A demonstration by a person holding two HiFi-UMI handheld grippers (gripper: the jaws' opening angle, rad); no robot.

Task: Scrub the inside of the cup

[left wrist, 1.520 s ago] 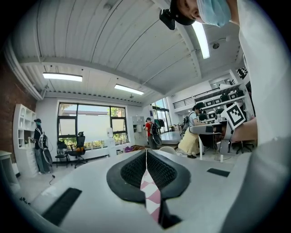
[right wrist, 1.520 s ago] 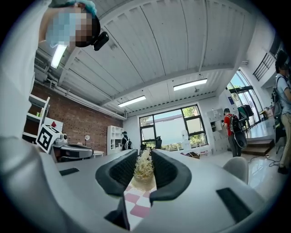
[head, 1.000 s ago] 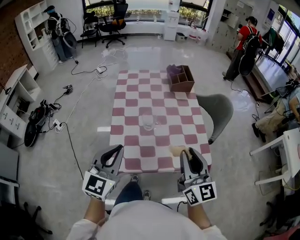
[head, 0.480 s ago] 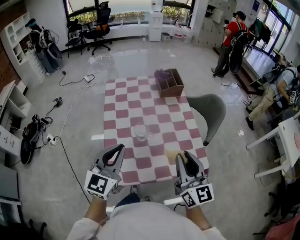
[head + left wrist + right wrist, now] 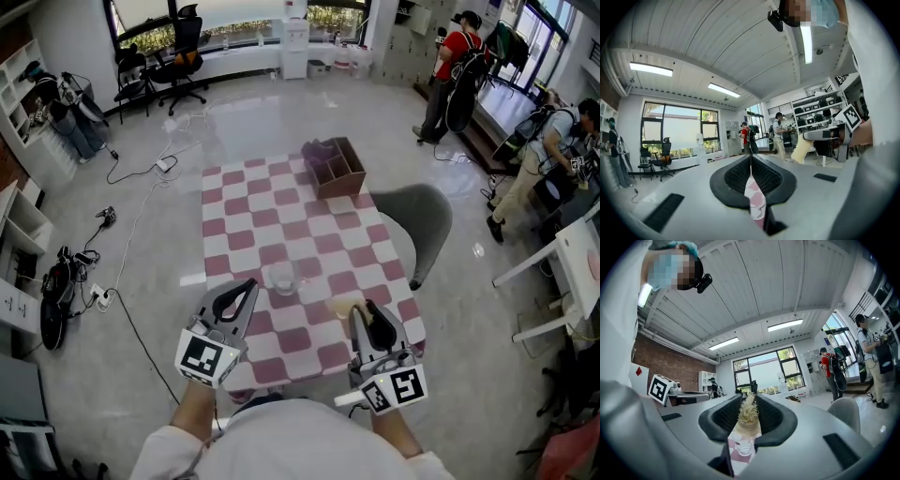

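— Standing where, the cup (image 5: 282, 277)?
— Upright on the checked table (image 5: 246, 217), ahead of both grippers, touched by neither.
— Jaws?
— Left gripper (image 5: 751, 160) clenched on nothing; right gripper (image 5: 749, 398) grasping a straw-coloured scrubber (image 5: 749, 416).
— Head view agrees?
— It shows only a pale lump there. The fibres show solely in the right gripper view, with the cup small and blurred beneath.

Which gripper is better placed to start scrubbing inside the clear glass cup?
Likely right. The right gripper is shut on the pale fibrous scrubber, with the clear glass cup showing beyond its jaws. The left gripper is shut and empty.
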